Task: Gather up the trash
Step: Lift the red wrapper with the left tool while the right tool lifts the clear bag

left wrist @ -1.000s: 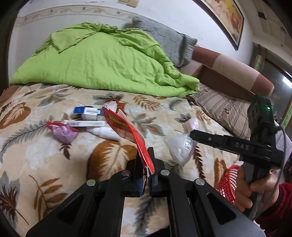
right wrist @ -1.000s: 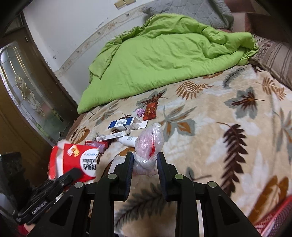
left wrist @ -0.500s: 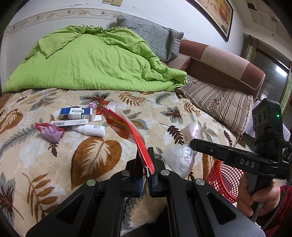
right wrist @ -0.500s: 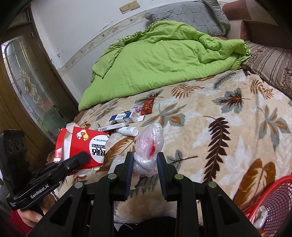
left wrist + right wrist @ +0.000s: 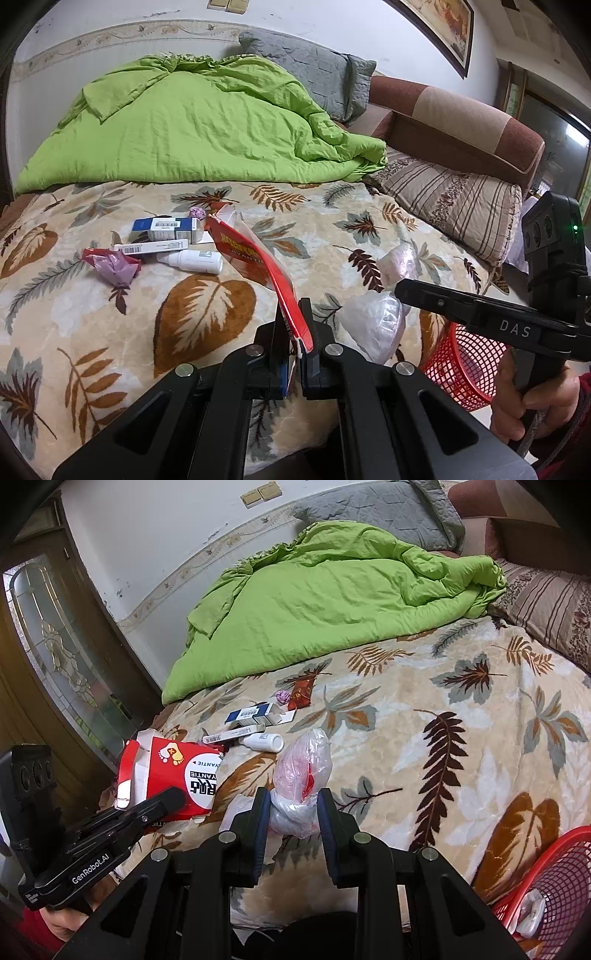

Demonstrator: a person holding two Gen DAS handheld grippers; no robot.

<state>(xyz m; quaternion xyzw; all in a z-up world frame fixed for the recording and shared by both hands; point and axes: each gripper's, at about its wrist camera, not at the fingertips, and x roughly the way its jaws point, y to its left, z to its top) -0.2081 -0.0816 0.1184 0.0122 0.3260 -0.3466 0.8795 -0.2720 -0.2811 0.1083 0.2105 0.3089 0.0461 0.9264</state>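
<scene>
At the bottom centre of the left wrist view, the left gripper (image 5: pixel 293 343) is closed tight on the edge of a flattened red carton (image 5: pixel 255 262), which rises toward the middle of the frame. At the bottom centre of the right wrist view, the right gripper (image 5: pixel 293 808) is closed on the knotted end of a clear plastic bag (image 5: pixel 303 764) with something red and pink inside. Both are held above the leaf-pattern blanket (image 5: pixel 461 738). Left of centre in the left view, a blue and white box (image 5: pixel 166 229), a white bottle (image 5: pixel 192 261) and a purple wrapper (image 5: pixel 116 266) lie close together on the blanket. A red mesh basket (image 5: pixel 465 369) stands at the lower right of that view, beside the bed, with some trash inside in the right view. A green quilt (image 5: pixel 207 125) fills the upper part.
</scene>
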